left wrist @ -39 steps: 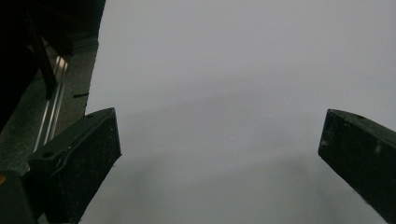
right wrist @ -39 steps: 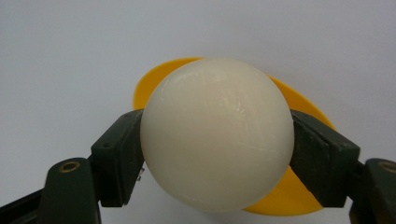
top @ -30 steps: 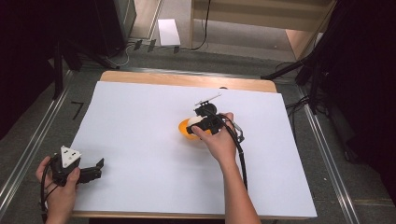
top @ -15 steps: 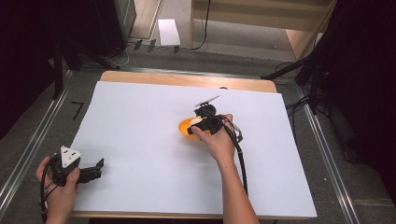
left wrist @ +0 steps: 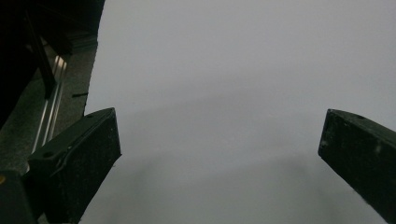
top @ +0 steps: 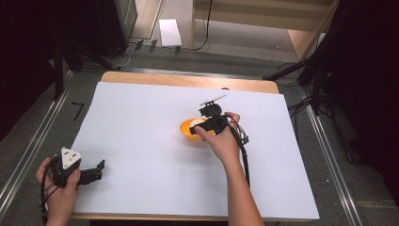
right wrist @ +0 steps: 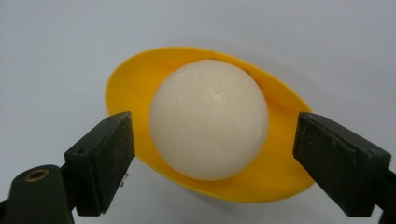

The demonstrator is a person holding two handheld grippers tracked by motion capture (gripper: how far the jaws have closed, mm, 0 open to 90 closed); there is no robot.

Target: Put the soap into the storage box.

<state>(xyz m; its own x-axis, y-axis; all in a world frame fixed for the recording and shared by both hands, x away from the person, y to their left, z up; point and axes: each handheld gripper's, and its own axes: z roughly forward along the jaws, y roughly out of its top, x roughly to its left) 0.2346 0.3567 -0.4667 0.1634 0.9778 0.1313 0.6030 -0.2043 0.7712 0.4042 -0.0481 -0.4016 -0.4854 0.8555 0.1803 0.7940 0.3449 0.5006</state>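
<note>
Left gripper (top: 96, 170) rested at near-left corner of white sheet (top: 141, 141), jaws spread wide, holding nothing. Mid-table, right gripper (top: 200, 129) hung over yellow dish (right wrist: 140, 79) holding white ball (right wrist: 208, 119); jaws stood wide apart either side of ball, not touching it. Ball looked smooth, glossy, likely slippery and prone to roll; probably light, rigid. Best grip: across widest part, gentle squeeze. Dish shallow, could slide on paper.

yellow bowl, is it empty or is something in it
Not empty: a white ball sits inside the yellow bowl, with the right gripper jaws open on either side, not touching it.
</note>
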